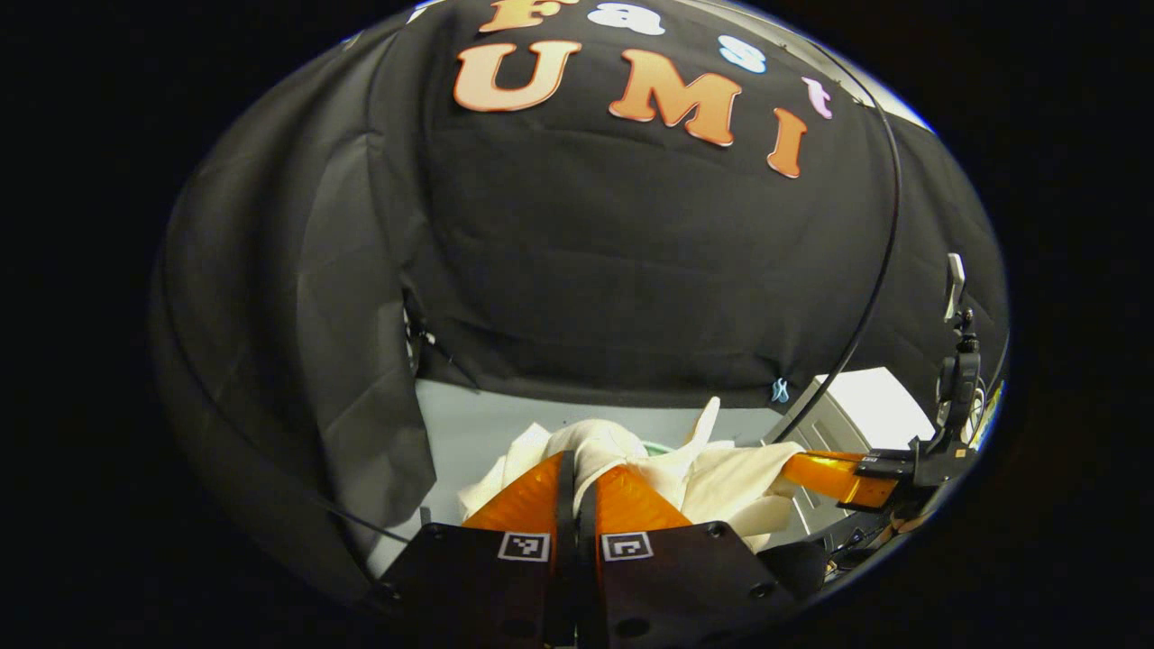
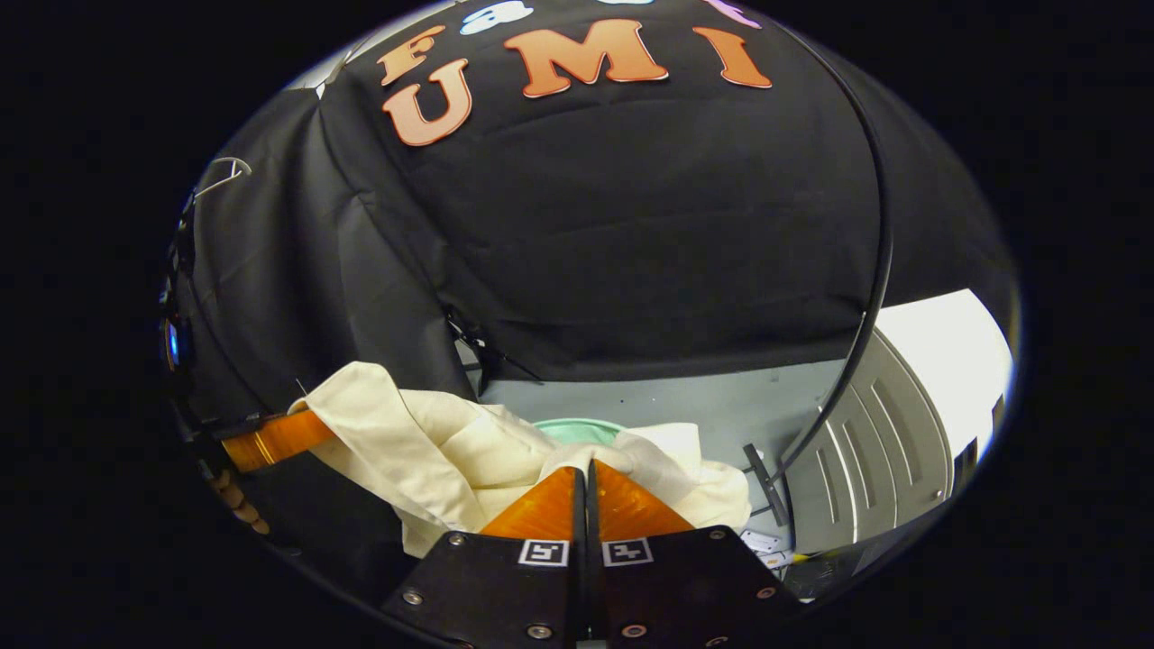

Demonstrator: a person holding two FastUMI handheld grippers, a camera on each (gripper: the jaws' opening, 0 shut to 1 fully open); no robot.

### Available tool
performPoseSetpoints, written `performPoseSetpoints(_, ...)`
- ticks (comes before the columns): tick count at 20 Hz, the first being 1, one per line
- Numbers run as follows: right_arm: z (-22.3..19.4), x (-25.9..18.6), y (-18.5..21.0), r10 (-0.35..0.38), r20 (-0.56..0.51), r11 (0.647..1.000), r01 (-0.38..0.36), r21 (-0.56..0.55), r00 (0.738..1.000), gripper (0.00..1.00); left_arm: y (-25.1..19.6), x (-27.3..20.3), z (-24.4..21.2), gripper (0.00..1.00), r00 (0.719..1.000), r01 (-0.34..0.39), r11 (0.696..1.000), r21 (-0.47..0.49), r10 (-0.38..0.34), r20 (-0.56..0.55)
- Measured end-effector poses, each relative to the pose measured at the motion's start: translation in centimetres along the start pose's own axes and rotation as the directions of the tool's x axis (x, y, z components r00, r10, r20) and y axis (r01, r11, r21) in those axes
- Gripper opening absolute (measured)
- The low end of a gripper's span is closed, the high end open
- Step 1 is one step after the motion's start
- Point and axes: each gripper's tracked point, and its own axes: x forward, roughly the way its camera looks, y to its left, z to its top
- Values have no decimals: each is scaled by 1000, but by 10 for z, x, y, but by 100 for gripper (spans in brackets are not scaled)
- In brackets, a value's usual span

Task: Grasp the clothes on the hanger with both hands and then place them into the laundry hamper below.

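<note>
Held up between two grippers: a cream garment (image 2: 433, 442), bunched and slack, stretched across the space in front of the black cloth wall (image 2: 631, 225) and above a grey floor (image 2: 685, 401). Already gripped on both sides, so the grasp looks done; still to do, lowering and letting go into the hamper. Beneath the cloth in the right gripper view, a pale green curved rim (image 2: 577, 425), possibly the laundry hamper, though too little visible to be sure. No hanger made out.

Left gripper (image 1: 577, 469): fingers pressed together, pinching a fold of the garment (image 1: 721, 478). Right gripper (image 2: 586, 473): likewise closed tight on cloth at its tips.

From the left gripper view, the right gripper (image 1: 843, 478) off to the side, clamped on the far end of the fabric, plus a black stand (image 1: 960, 379). From the right gripper view, the left gripper (image 2: 275, 437) biting the opposite corner, and a pale ribbed panel (image 2: 874, 451).
</note>
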Motion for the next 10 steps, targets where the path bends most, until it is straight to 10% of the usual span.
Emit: performPoseSetpoints(10,-102,37,-26,-69,-194,993,85,76,979,0,22,36,-157,7,951,-102,993,-53,82,-298)
